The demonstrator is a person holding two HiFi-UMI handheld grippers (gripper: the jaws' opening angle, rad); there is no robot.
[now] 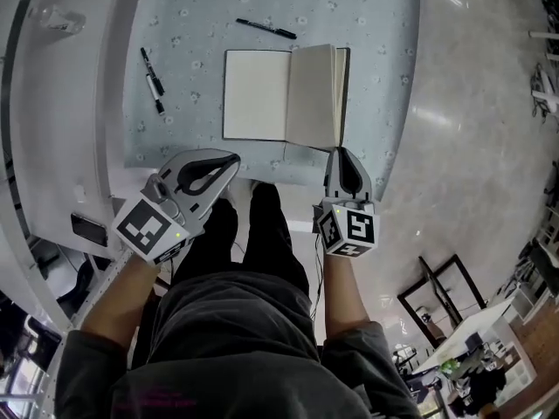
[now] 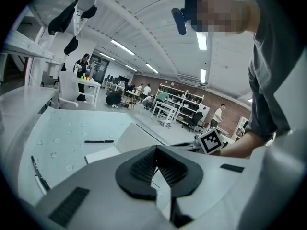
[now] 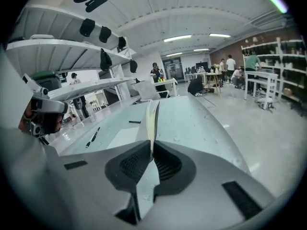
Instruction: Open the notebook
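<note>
- On the desk (image 1: 376, 77), where is the notebook (image 1: 258, 94)?
- It lies near the front edge, between the two grippers. One side is flat and shows a blank page. On the other side a bunch of pages (image 1: 313, 94) stands up on edge.
- Who holds them up?
- The right gripper (image 1: 342, 155). Its fingers are pinched on the near edge of the pages.
- And the left gripper (image 1: 229, 160)?
- It hangs at the front of the desk, just off the notebook's corner. Its fingers are together with nothing in them.
- So which step is this?
- I think the opening is partway done. The notebook is spread, but one half is not down yet.
- What comes next?
- My guess is that the pages must be laid over until they rest flat. That needs a slow, soft swing so the paper does not rip or slip out. The left gripper could press on the flat side so the notebook does not slide.
- What does the head view show best?
- It shows the whole notebook, both grippers and two pens, one (image 1: 266, 29) behind the notebook and one (image 1: 152, 78) off to its left. But it does not show the pinch.
- Where can you see the pinch?
- In the right gripper view. There the pages (image 3: 151, 121) run straight down into the right gripper (image 3: 149, 150).
- And the left gripper view?
- It shows the left gripper (image 2: 156, 159) closed on nothing. It also shows the notebook (image 2: 129, 138) from the side.
</note>
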